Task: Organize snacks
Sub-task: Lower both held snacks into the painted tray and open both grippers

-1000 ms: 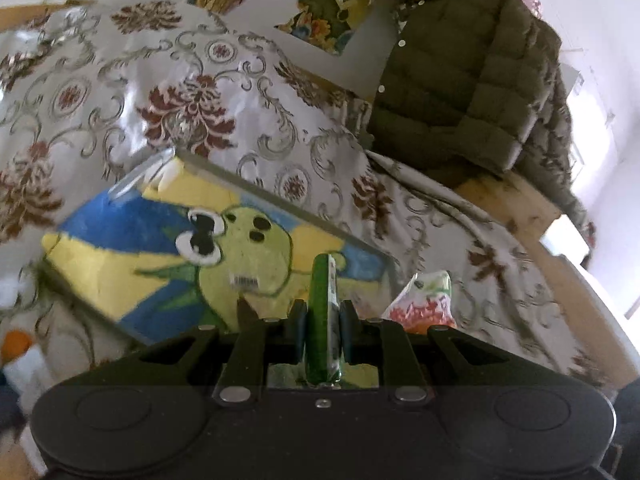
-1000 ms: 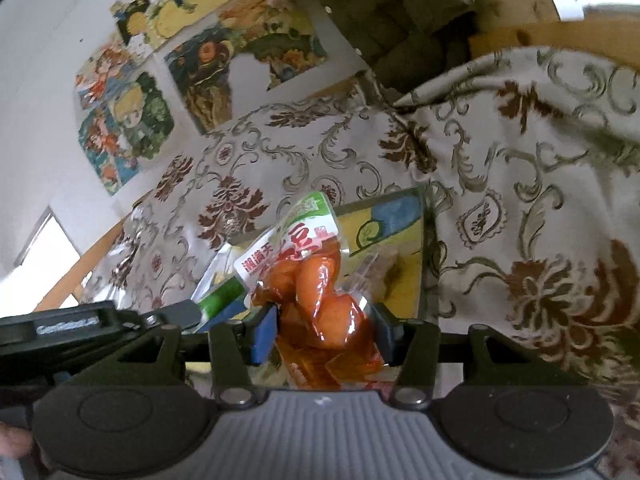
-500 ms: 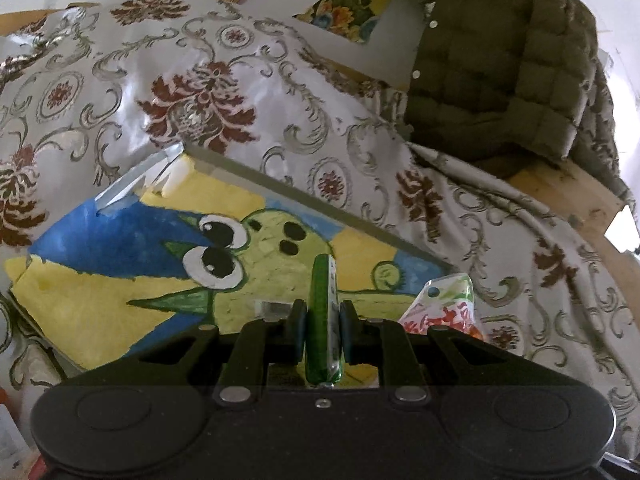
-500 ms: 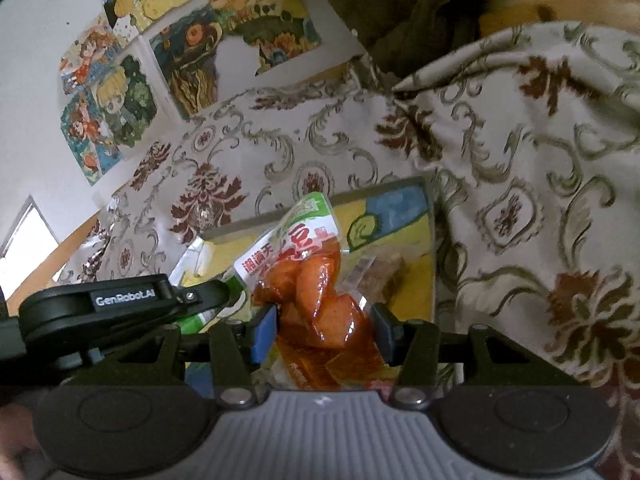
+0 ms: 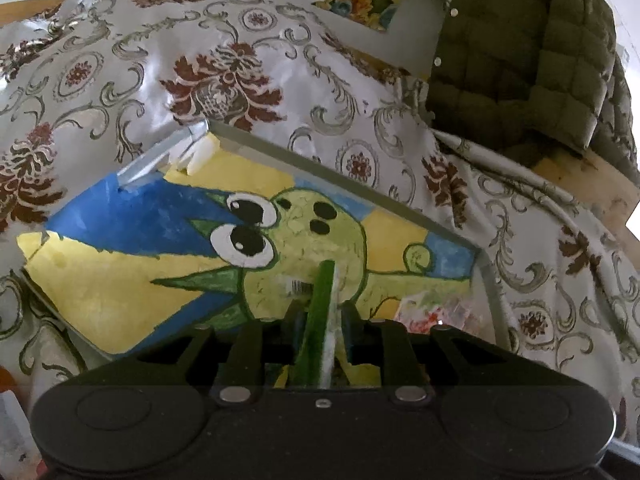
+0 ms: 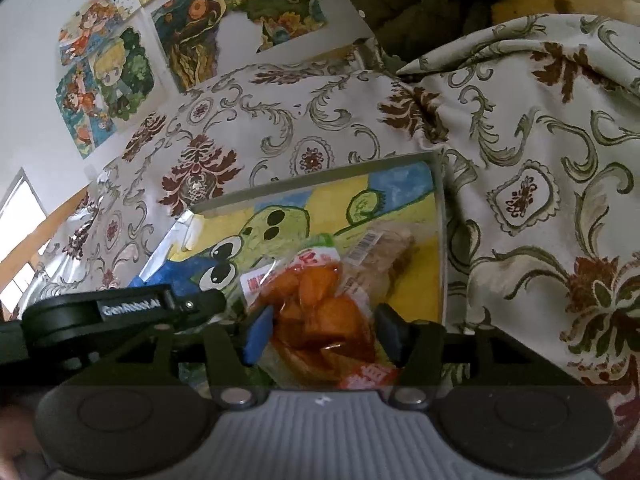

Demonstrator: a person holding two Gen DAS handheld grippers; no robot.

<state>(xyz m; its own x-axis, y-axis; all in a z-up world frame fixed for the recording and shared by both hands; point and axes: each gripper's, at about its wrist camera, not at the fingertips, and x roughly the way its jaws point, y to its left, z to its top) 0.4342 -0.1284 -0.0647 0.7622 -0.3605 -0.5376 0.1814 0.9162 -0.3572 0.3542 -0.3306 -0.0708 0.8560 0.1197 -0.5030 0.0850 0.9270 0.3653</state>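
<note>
Over on the left, the left gripper (image 5: 322, 320) has its fingers (image 5: 295, 322) clamped on a thin green snack packet (image 5: 320, 312), seen edge-on and standing up between them. It hangs low over a shallow tray (image 5: 340, 168) whose floor is painted with a green cartoon creature on blue and yellow. The tray sits on a surface draped in a floral cloth (image 5: 224, 80), and most of its painted floor is bare on the left side.

Moving right, toward the tray's right-hand corner, a clear snack bag (image 5: 432, 312) with red print shows just beyond the left gripper's body. From the right wrist view, this is a bag of orange pieces (image 6: 316, 304) lying in the tray (image 6: 440, 240), with a paler wrapped snack (image 6: 384, 260) touching it on the far side, also in the tray near the right wall. The right gripper (image 6: 322, 332) has its fingers (image 6: 258, 330) spread to either side of the orange bag; whether the pads still touch it I cannot tell.

Further right, a dark green quilted jacket (image 5: 528, 52) is heaped beyond the cloth.
</note>
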